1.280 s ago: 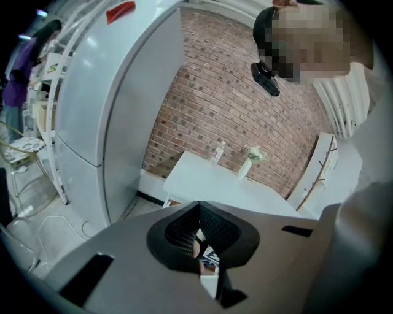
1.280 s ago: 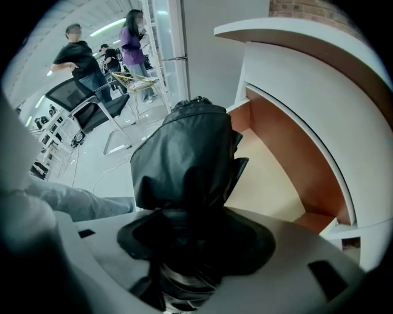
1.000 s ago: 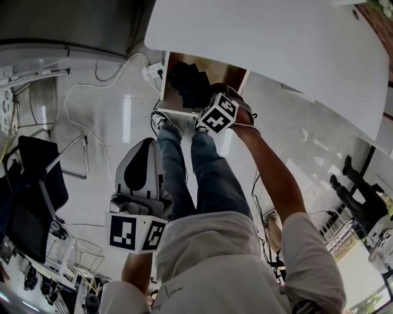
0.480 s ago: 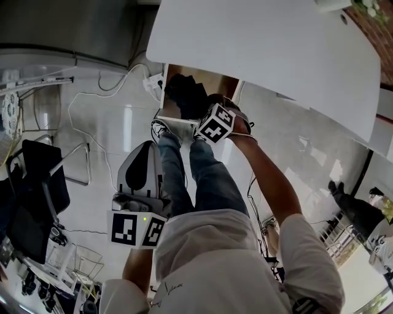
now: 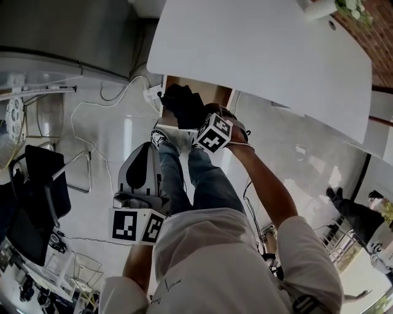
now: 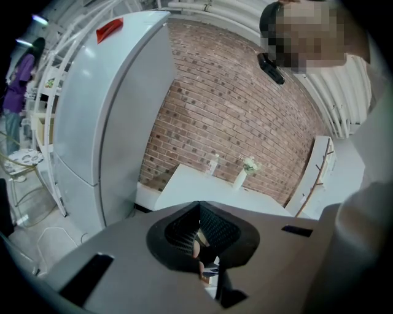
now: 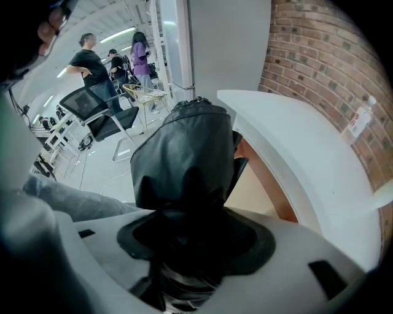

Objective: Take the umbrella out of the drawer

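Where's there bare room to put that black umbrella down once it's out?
The wide white tabletop is bare nearly throughout, from its edge above the open wooden drawer to the white flower vase at its far corner. Crowded: the drawer mouth, with the folded black umbrella and right gripper.

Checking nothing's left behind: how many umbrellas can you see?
1: a black folded umbrella, clamped by the right gripper, at the open drawer. Others may be hidden inside.

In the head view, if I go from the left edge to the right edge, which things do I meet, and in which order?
Black chair → left hand-held gripper → umbrella → person standing at the far right.
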